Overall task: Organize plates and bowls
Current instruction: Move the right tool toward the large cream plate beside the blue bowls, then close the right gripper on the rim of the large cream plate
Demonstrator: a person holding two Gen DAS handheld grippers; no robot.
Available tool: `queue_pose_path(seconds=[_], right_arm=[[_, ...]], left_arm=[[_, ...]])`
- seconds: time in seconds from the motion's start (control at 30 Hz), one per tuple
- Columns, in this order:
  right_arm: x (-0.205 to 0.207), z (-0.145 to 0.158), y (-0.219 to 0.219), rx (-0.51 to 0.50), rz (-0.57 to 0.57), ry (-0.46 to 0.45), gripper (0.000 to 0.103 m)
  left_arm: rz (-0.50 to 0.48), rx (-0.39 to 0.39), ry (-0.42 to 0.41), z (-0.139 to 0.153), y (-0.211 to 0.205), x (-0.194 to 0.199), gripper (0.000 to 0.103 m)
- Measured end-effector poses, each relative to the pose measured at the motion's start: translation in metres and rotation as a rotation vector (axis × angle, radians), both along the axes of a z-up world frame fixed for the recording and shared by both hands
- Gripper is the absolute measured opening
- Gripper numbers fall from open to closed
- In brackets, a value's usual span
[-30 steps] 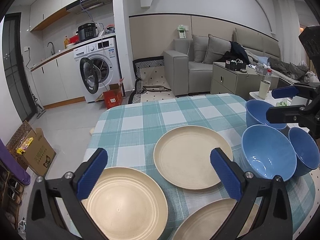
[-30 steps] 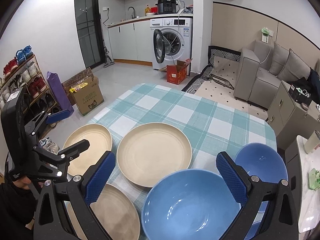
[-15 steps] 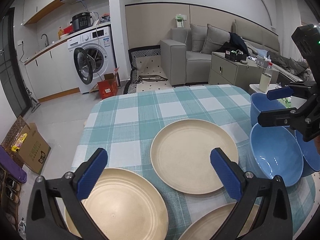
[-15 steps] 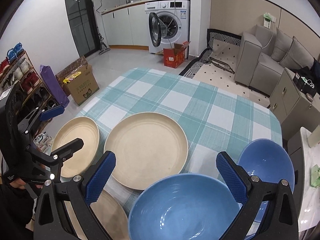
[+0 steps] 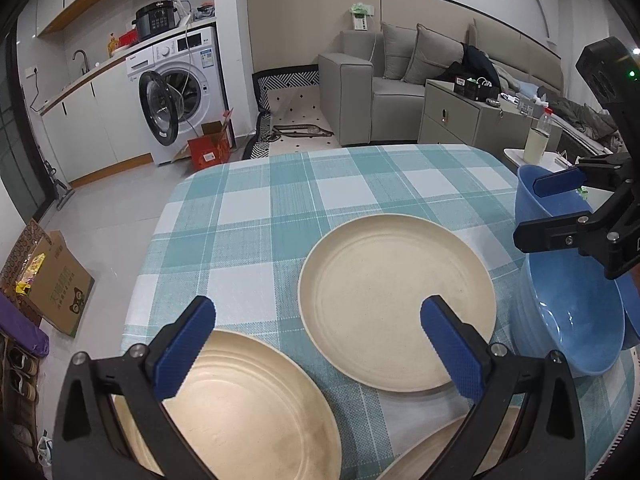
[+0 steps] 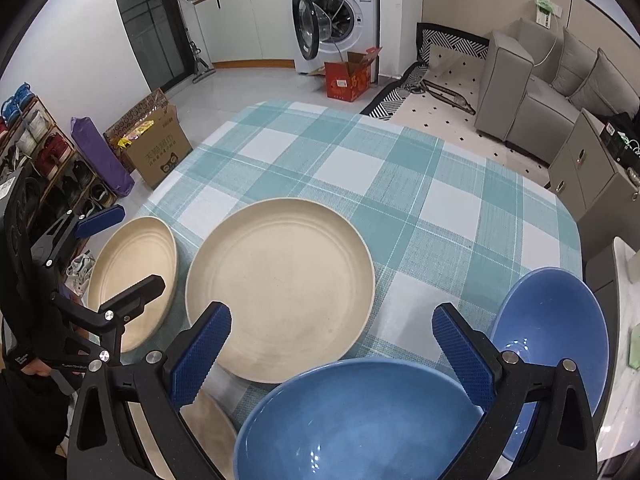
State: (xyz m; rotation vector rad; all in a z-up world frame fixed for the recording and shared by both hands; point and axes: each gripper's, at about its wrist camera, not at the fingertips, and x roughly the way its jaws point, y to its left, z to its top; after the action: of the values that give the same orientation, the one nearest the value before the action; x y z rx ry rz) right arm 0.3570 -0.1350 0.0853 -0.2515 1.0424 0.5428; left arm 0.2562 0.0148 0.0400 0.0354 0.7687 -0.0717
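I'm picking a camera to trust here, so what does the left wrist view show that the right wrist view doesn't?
Only the left wrist view shows the third deep blue bowl at the far right and a capped plastic bottle beyond the table. Only the right wrist view shows the shoe rack and the near blue bowl's whole inside. Both show the round beige centre plate, the checked teal tablecloth, the washing machine, and both grippers open: left gripper, right gripper.

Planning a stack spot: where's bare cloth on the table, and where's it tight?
Free: the far half of the tablecloth, beyond the middle plate. Crowded: the near edge, with the left plate, plates and blue bowls close together.
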Motion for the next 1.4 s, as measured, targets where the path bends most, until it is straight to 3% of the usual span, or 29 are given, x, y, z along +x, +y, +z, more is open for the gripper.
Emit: queue_pose_path(seconds=[0.93,1.4], right_arm=[[0.046,-0.073,0.026,-0.131,0.052,0.215,0.103],[0.059,-0.091,0.033,-0.156,0.07,0.271,0.101]], left_arm=[[-0.02,-0.012,0.13,-0.044,0.0,0.037,0.103],[-0.036,0.006,0.163,-0.055,-0.003,0.047,0.102]])
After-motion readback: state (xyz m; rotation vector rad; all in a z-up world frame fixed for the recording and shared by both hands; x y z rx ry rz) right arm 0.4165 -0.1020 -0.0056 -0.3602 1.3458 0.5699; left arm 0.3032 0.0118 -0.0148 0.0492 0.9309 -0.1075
